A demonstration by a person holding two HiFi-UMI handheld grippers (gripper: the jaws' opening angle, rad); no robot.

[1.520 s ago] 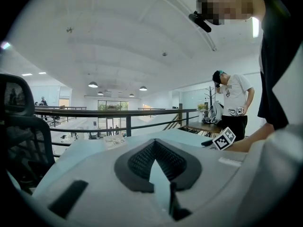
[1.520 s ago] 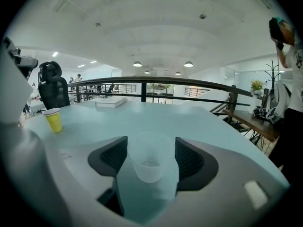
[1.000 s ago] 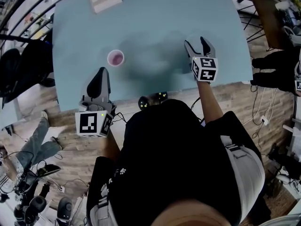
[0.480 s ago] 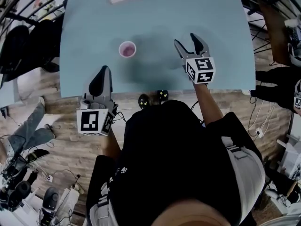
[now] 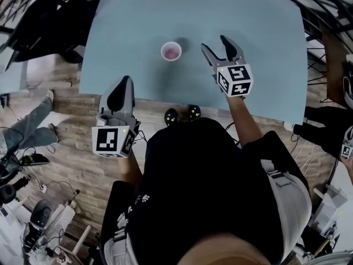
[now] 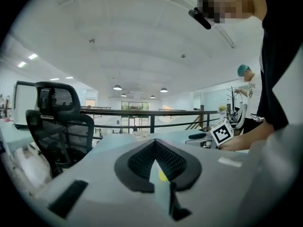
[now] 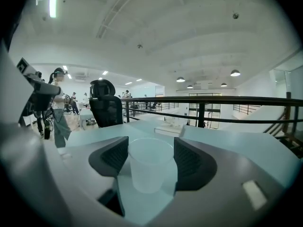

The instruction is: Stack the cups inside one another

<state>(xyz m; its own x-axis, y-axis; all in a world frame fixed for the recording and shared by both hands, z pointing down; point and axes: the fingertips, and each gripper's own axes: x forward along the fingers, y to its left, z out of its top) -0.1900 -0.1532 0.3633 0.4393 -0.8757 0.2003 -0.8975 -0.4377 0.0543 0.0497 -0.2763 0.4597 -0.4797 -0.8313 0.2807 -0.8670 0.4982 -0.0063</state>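
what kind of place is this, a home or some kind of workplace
Probably an open-plan office or lab, not a home: a black mesh office chair, a black metal railing along a large lit hall, and loose cables on the wooden floor beside the pale blue table.

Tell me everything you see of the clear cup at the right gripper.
The clear cup is a plain translucent whitish tumbler, plastic by its look, wider at the rim than at the base. It is upright, mouth up, empty, between the jaws of the right gripper, whose ribbed black pads touch its sides near the rim. Whether its base rests on the table is unclear.
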